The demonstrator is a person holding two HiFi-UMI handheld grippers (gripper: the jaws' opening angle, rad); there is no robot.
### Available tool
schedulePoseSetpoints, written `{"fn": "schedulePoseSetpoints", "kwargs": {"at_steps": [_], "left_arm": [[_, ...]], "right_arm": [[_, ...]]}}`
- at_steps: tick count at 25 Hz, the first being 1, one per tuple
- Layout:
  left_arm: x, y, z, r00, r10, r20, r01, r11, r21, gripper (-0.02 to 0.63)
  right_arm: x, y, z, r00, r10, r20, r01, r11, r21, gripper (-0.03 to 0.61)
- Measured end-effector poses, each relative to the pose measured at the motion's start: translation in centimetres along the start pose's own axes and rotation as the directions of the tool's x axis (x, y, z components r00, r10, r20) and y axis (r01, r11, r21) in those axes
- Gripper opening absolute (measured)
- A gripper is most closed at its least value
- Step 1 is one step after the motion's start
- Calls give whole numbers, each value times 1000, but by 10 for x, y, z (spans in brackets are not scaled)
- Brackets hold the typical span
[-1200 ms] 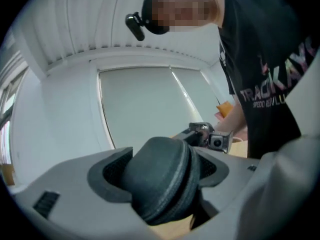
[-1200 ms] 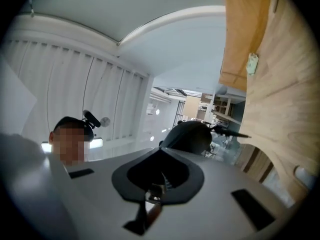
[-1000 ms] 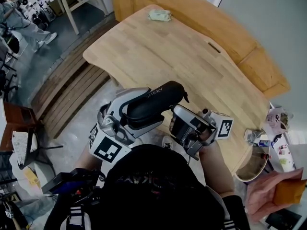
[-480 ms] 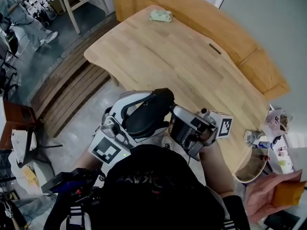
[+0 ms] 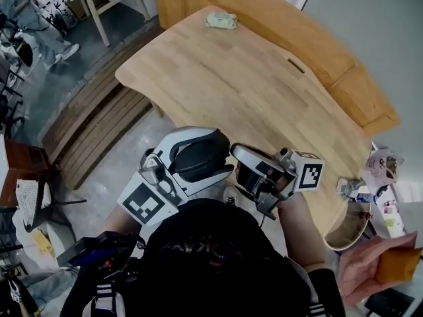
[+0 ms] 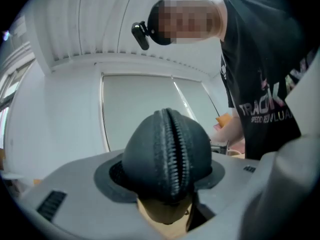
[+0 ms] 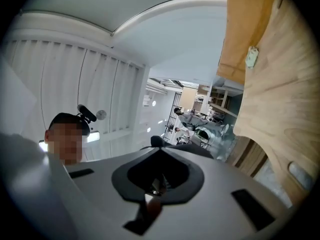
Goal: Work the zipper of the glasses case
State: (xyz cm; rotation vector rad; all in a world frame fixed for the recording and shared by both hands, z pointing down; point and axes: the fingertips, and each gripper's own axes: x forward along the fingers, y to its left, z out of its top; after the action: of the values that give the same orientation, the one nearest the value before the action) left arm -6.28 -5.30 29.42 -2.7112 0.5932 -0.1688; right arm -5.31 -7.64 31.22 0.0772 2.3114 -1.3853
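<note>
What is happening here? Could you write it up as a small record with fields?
left gripper: clamps the glasses case; its jaws have just been closing further
right gripper: shut, apparently pinching the zipper pull
zipper: teeth meshed on the end facing the left gripper
table: wooden, beyond both grippers; the case is held off it

Black T-shirt of person carried pale print, only partly readable: "TRACK…", beneath "SPEED REVOLU…"; rest cut off.
</note>
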Motion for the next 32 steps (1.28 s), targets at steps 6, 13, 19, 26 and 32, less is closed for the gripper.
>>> {"fn": "schedulePoseSetpoints", "kwargs": {"at_steps": [6,13,19,26,32], "left_arm": [[15,-3,-19,993,8,-115,8,990,138,282],[20,6,-51,954,66,-293,-3,978,208,282],[19,14,-75,900,125,-417,-14,965,261,282],[15,21,-100,834,177,-523,-9,952,307,282],[8,26,-125,748,229,-624,5,937,349,282]], "right_arm": [[2,3,-4,999,-34,-41,30,996,-83,15],[9,7,-4,985,-153,-79,126,953,-277,15],[15,5,-8,953,-283,-107,207,868,-451,15],[26,-1,-21,909,-389,-150,231,770,-595,15],[36,-14,-39,821,-544,-172,222,582,-782,15]]}}
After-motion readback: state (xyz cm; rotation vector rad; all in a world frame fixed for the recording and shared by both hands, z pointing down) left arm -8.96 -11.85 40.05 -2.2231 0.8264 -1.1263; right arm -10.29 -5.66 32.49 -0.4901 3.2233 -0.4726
